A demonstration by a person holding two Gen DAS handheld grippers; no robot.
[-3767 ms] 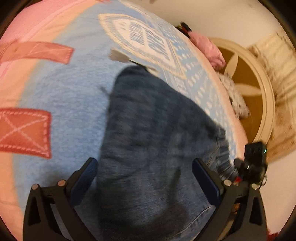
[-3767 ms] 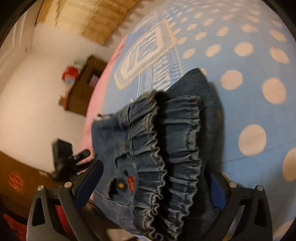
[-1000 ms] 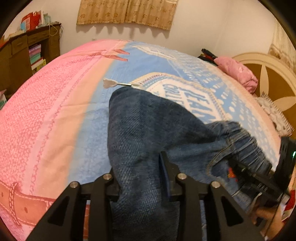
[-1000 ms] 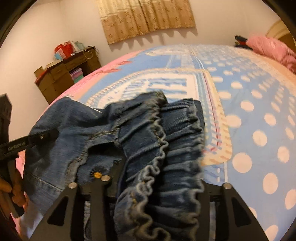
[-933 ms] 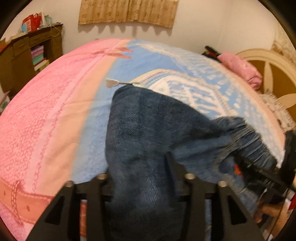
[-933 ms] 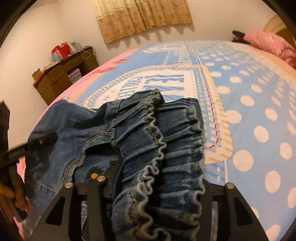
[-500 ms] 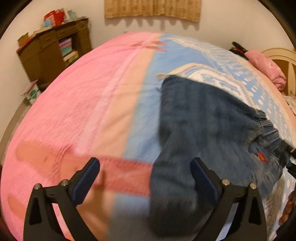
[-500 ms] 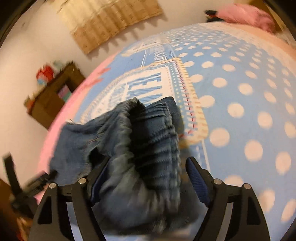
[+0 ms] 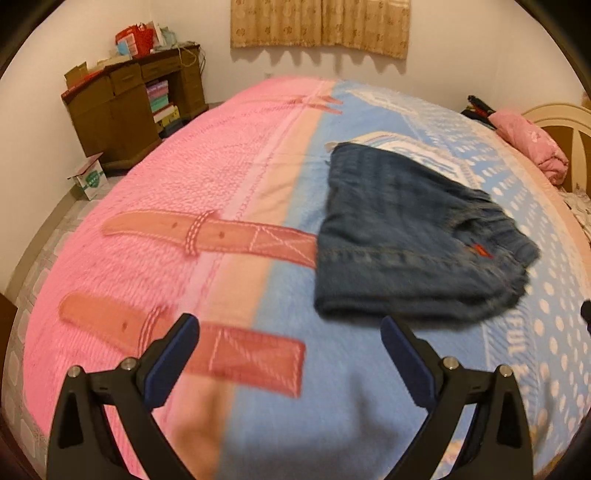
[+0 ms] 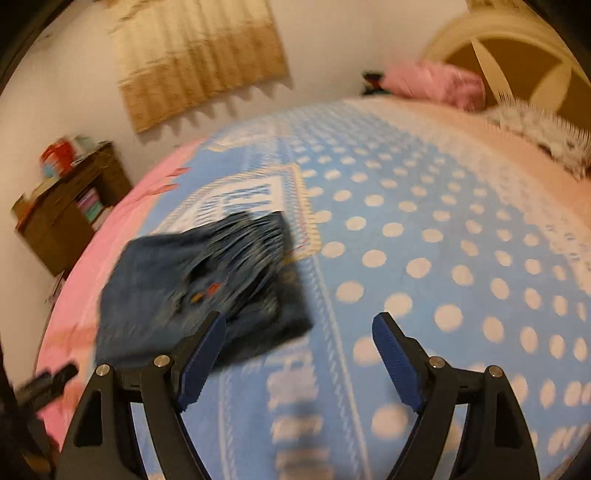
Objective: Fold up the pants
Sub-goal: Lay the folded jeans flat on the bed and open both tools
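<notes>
Brown cabinet (image 9: 129, 110) (cluttered top) against white wall (image 9: 461, 48).

Note the pants (image 9: 413, 240): dark blue denim, with a small red mark near the waistband. The bed cover (image 9: 229, 177) is pink on its left part and light blue on its right part, parted by a peach band. The pink part carries 2 salmon belt-strap motifs with white stitching; the blue part carries cream polka dots and white lettering. You see blue pads on black frames on the left gripper (image 9: 290, 360) and right gripper (image 10: 297, 350). The curtain (image 9: 321, 26) is tan and patterned. The desk (image 9: 129, 110) is dark brown.
</notes>
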